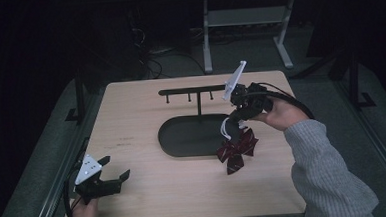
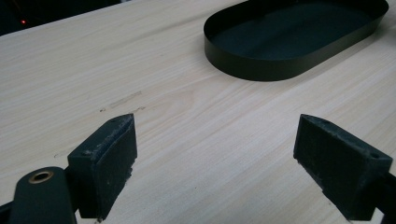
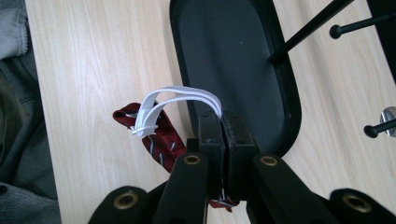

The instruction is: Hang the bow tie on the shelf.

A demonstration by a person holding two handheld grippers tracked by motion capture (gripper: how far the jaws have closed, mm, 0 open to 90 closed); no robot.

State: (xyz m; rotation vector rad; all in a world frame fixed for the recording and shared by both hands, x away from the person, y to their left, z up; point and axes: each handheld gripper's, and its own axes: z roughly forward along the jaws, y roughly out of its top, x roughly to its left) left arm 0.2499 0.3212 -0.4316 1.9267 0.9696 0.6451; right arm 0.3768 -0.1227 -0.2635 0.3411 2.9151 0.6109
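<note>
Two claws over a pale wooden bench, placed as if for a hanging job: black stand with oval tray and pegged rail mid-bench. Right claw clamped fully shut on the white elastic loop of a bow tie, probably so the loop stays free for a peg; left claw parked at the near left corner, spread wide, holding nothing. Bow tie dark red with thin pale stripes, dangling just right of the tray, lower tips at or just above the bench.
</note>
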